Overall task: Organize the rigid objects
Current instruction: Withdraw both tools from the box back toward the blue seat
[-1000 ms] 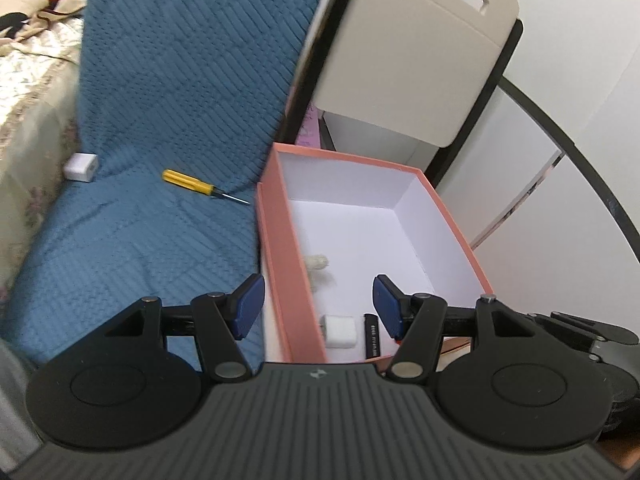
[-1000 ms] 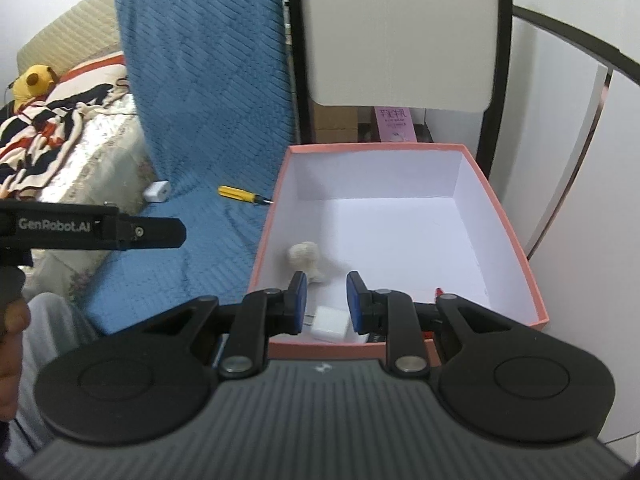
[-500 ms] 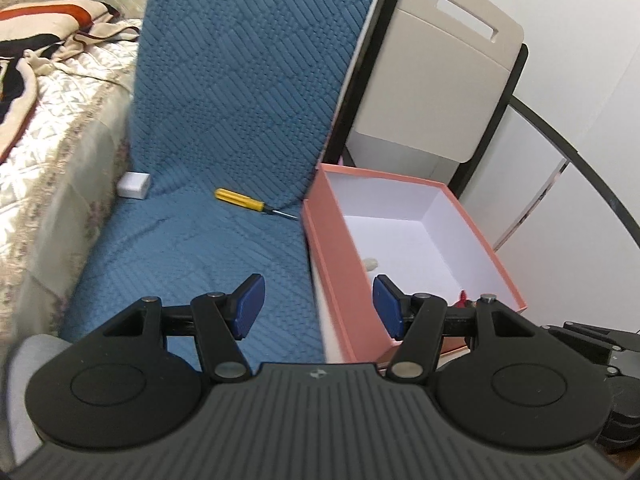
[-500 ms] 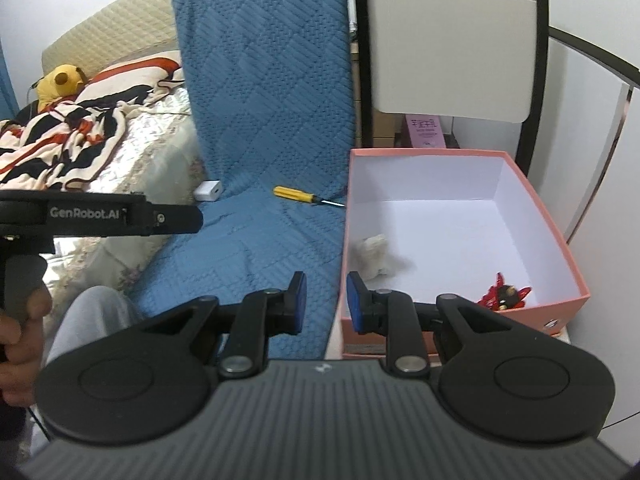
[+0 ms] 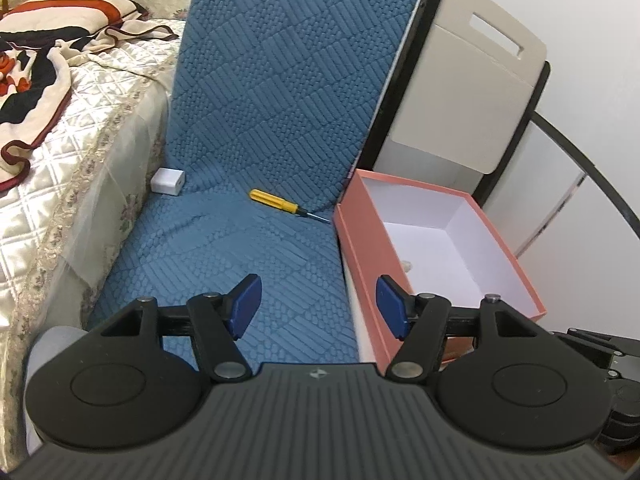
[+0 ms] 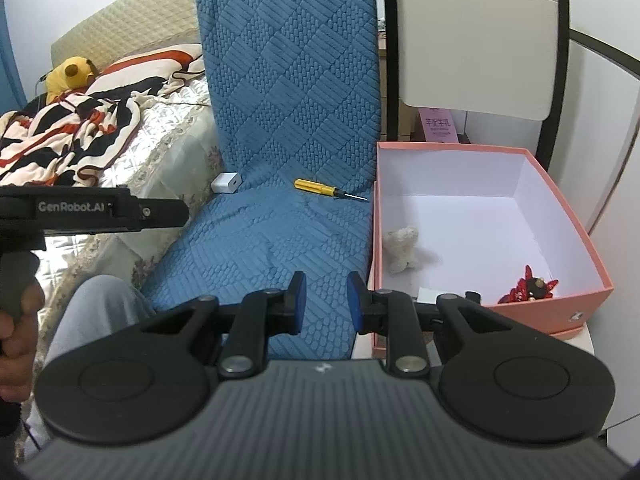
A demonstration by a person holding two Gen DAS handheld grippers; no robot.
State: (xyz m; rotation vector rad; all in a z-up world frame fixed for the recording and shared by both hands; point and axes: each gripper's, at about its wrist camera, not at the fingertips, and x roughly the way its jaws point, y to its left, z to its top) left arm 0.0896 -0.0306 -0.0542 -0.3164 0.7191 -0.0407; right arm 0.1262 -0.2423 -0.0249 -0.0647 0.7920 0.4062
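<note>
Hovering nearest the cameras, the left claw point(image 5: 316, 306) stands wide with nothing between its blue pads, while the right claw point(image 6: 326, 302) stands narrow, a slim gap showing and nothing held. Both hang above the front of the blue quilted seat cushion point(image 6: 276, 236), beside the pink cardboard box with a white lining point(image 6: 560, 196), which already holds a small white plush figure point(image 6: 402, 242), a red trinket point(image 6: 528, 288) and a white block point(image 6: 428, 293) at its near wall. Farther back, where the seat meets the backrest, lies the yellow-handled screwdriver point(image 6: 318, 188), flat, its thin dark shaft pointing at the box wall and ending just beside it. Well to its left sits the small white charger cube point(image 6: 226, 182) against the cushion's edge by the quilted cream bed point(image 5: 60, 184). The likely trouble: the slender round handle could roll on the ribbed, yielding fabric if a pad nudges it first, or the pads could dig into the cushion and pinch cloth. The cube looks smooth and hard, so an off-centre pinch might squirt it toward the bed.
</note>
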